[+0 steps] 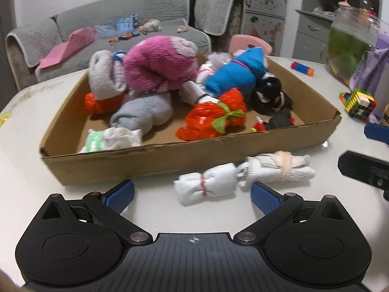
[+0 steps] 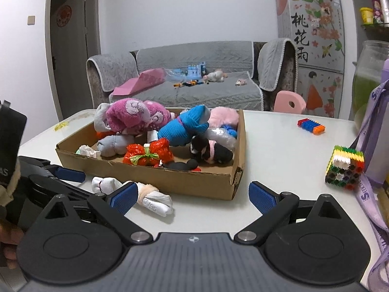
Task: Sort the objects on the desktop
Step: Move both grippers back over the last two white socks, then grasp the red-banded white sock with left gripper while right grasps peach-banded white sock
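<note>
White table (image 1: 155, 209): box (image 1: 170, 157) mostly filled with bundles; white socks (image 1: 243, 175), blocks (image 2: 345, 168) left outside. My left gripper (image 1: 192, 194) and right gripper (image 2: 192, 196) both spread, empty.

Our left gripper (image 1: 192, 196) and right gripper (image 2: 192, 197) look the same: black linkage arms, round silver screws, blue ribbed pads (image 1: 121, 196), and a grey ridged body with a small cross mark in the middle.
</note>
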A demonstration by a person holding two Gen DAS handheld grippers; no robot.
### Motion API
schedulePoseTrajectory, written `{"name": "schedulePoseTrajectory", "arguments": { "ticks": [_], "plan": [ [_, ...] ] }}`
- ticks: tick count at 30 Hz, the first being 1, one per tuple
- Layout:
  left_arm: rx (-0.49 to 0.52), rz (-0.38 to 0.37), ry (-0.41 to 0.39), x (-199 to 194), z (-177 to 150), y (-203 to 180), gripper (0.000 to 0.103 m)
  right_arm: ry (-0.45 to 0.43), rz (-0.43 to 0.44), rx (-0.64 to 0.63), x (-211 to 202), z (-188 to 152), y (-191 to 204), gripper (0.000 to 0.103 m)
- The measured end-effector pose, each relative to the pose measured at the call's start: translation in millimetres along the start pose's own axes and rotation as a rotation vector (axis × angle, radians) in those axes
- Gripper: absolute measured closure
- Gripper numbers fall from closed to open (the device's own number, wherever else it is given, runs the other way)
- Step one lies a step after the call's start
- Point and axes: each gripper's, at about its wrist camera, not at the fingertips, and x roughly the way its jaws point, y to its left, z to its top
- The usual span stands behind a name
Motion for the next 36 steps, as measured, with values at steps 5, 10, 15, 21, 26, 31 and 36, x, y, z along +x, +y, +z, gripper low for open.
{"name": "schedulePoseTrajectory", "arguments": {
  "ticks": [5,10,15,21,26,31,36],
  "plan": [
    [-0.059,0.038,-0.006,0,0,14,0.000,0.015,0.011,-0.021,2,-4,7,0.006],
    [-0.113,0.088,-0.012,-3,0,25,0.000,0.027,0.023,-0.041,5,-7,15,0.005],
    [-0.184,0.142,-0.017,-10,-5,46,0.000,0.039,0.067,-0.062,8,-8,24,0.005],
    [-0.101,0.086,-0.009,-14,-8,50,0.000,0.090,0.134,-0.138,27,-8,50,0.008],
    [-0.040,0.018,-0.007,-11,-6,44,0.000,0.149,0.165,-0.180,36,-7,59,0.015],
    [-0.049,0.043,-0.004,-7,-4,41,0.000,0.191,0.184,-0.179,44,-4,55,0.037],
    [-0.070,0.069,-0.003,-3,0,41,0.001,0.186,0.174,-0.183,43,-2,49,0.056]
  ]
}}
